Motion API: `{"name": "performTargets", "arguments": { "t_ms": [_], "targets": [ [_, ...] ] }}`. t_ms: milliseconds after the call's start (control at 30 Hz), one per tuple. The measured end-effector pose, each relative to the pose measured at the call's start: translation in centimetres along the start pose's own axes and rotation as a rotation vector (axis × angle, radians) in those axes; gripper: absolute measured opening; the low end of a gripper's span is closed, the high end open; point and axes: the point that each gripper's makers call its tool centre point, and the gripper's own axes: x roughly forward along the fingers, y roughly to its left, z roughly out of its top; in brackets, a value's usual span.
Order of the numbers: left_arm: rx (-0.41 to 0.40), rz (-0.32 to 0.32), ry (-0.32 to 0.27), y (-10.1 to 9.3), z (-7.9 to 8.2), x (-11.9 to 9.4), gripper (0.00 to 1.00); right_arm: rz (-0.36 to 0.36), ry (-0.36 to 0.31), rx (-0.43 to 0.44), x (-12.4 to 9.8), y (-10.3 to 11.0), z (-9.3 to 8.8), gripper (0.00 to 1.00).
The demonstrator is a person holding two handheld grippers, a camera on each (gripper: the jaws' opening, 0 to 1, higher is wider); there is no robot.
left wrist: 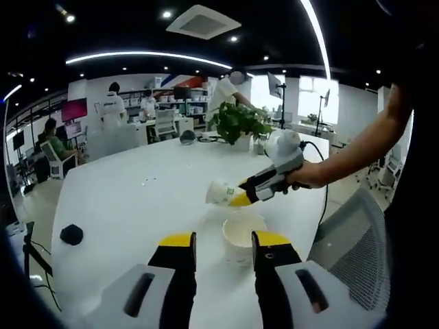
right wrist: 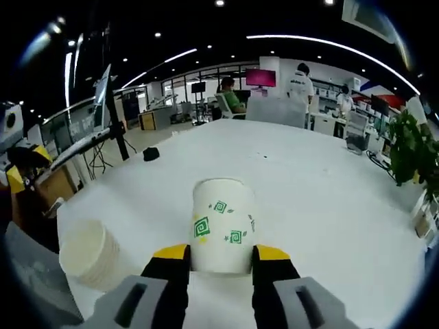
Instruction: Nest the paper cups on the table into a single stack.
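Right gripper [right wrist: 219, 255]: your right hand [left wrist: 306, 175] holds it out over the worktop [left wrist: 137, 199], and in the left gripper view it points in from the right with the forearm bare behind it. Its jaws pinch a paper cup [right wrist: 221, 226] between the yellow tips.
Held cup: white with small green square-spiral marks; in the right gripper view it stands mouth up between the jaws, and in the left gripper view it lies tilted, mouth toward the left, above the stack.
Left gripper [left wrist: 221, 241]: low over the near edge of the worktop, jaws spread with nothing between them, pointing at the stack.
Cup stack [left wrist: 241, 236]: nested white paper cups standing mouth up on the worktop, just beyond your left jaws and under the held cup; in the right gripper view it sits at lower left.
Around: a small black object [left wrist: 71, 234] lies well apart on the worktop's left side. A potted plant [left wrist: 236, 121] stands at the far end. A grey mesh chair [left wrist: 357, 247] is beside the worktop on the right. People [left wrist: 113, 106] stand and sit at desks in the background.
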Motion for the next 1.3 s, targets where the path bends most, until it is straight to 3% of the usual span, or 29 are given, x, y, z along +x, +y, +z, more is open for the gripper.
{"name": "performTargets", "arguments": {
  "t_ms": [67,200,400,567,967,1067,1133,1300],
  "targets": [
    [-0.006,-0.013,-0.014,-0.2,0.6,0.2,0.30,0.024,-0.018,0.013,-1.8,1.1,0.6,0.34],
    [-0.001,-0.037,-0.017,-0.5,1.3,0.8,0.29,0.053,-0.043,0.031,-3.0,1.7,0.7,0.34],
    [0.034,-0.096,-0.011,-1.5,2.1,1.5,0.27,0.109,-0.101,-0.007,-6.3,4.3,2.3,0.34],
    [0.071,-0.166,-0.022,-2.4,3.1,1.6,0.24,0.185,-0.103,-0.014,-8.1,6.4,2.4,0.34],
    [0.093,-0.308,-0.038,-4.6,4.1,2.2,0.20,0.373,-0.126,-0.117,-10.4,10.4,2.6,0.34],
    [0.115,-0.351,-0.029,-5.3,3.9,2.2,0.18,0.431,-0.132,-0.178,-10.7,11.7,2.3,0.34],
    [0.124,-0.393,-0.020,-6.1,3.7,2.1,0.15,0.440,-0.133,-0.174,-10.8,12.0,2.4,0.34],
    [0.137,-0.429,-0.003,-6.9,3.2,2.2,0.13,0.497,-0.152,-0.194,-11.2,13.0,2.6,0.34]
  ]
}}
